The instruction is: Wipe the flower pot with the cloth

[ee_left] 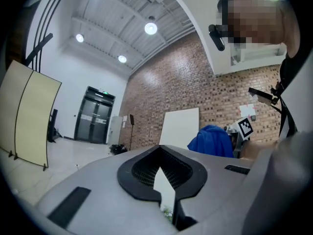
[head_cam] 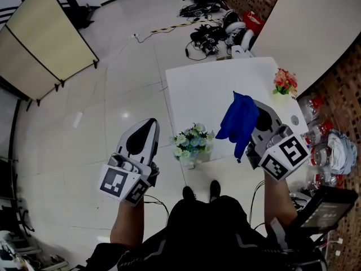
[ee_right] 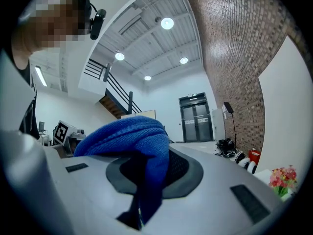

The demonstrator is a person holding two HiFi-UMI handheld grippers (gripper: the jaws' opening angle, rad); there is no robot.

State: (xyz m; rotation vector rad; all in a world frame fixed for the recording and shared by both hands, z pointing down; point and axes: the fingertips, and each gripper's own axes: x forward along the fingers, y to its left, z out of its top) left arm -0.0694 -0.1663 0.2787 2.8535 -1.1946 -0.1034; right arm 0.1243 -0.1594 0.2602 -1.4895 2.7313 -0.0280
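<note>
A small pot of blue and white flowers stands at the near edge of the white table, between my two grippers. My right gripper is shut on a blue cloth, which hangs down to the right of the pot, apart from it. In the right gripper view the cloth bunches over the right gripper and drapes between its jaws. My left gripper is held to the left of the pot, shut and holding nothing. The left gripper shows closed jaws in its own view, with the blue cloth beyond.
A second pot with red and pink flowers stands at the table's far right corner. Cables and gear lie on the floor beyond the table. A folding screen stands at left. Bottles and clutter sit by the brick wall at right.
</note>
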